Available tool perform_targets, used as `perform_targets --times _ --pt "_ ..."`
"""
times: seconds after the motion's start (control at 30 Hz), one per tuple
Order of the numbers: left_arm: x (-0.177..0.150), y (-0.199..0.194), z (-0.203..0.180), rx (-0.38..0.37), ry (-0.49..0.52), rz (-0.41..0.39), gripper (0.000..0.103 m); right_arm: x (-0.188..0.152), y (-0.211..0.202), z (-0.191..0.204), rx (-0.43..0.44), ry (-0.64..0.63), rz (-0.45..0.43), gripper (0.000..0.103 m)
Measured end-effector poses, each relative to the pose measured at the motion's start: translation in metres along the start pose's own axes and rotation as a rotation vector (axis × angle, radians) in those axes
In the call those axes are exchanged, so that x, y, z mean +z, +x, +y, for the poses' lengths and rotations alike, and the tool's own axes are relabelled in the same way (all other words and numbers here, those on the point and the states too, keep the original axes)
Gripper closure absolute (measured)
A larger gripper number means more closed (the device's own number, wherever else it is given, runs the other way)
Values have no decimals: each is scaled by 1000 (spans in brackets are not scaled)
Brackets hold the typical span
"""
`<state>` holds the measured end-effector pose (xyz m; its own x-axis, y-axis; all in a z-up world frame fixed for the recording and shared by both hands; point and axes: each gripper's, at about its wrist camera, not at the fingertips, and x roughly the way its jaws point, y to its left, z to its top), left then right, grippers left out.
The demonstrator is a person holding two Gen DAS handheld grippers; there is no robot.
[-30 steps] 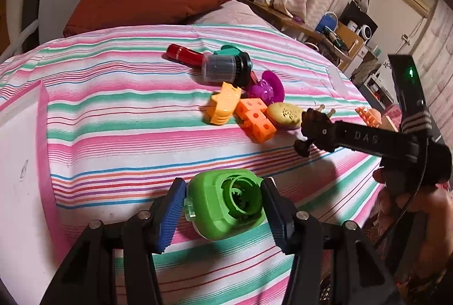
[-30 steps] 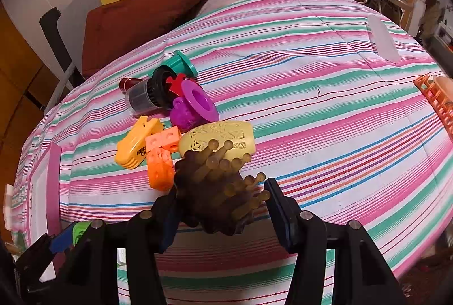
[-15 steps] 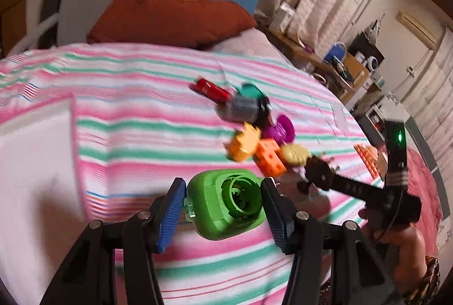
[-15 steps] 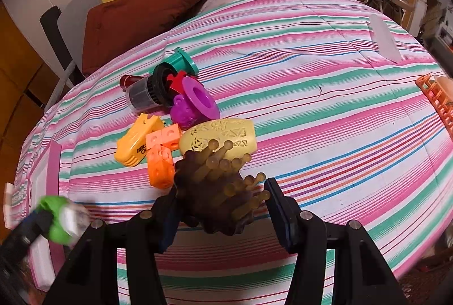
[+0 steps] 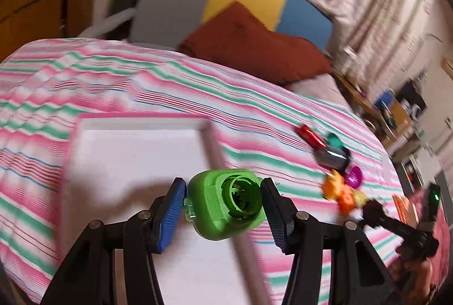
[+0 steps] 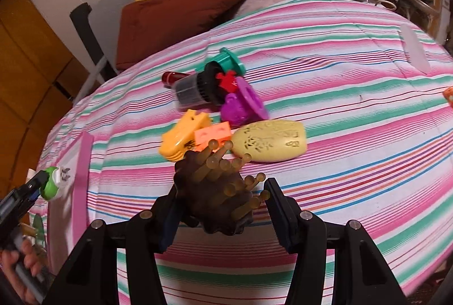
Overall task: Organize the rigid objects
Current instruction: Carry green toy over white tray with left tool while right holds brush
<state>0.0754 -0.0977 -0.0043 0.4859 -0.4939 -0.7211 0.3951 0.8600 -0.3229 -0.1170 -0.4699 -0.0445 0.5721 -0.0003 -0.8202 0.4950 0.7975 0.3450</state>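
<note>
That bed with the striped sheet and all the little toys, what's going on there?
A person is sorting small plastic things on the striped bed, a handheld gripper in each hand. The left gripper has its jaws shut on a green plastic piece and holds it over a white tray with a pink rim. The right gripper grips a dark brown knobbed massager just in front of the toy pile, which still lies on the sheet.

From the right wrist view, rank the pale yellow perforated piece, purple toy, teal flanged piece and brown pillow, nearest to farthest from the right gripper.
1. Pale yellow perforated piece, just ahead of the right gripper, slightly right.
2. Purple toy, behind it.
3. Teal flanged piece, farther back.
4. Brown pillow, at the bed's head.
</note>
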Motion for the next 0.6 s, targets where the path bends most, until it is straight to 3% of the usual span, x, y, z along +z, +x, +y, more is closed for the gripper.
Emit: perform_targets --times 0.23,0.47,0.6 --pt "18 16 61 131 -84 5 48 -1 6 -7 36 42 31 46" --pt "30 32 105 196 -195 -1 48 -3 9 -1 58 25 40 46" --pt "34 34 118 190 -230 -26 48 -3 13 1 55 15 47 47"
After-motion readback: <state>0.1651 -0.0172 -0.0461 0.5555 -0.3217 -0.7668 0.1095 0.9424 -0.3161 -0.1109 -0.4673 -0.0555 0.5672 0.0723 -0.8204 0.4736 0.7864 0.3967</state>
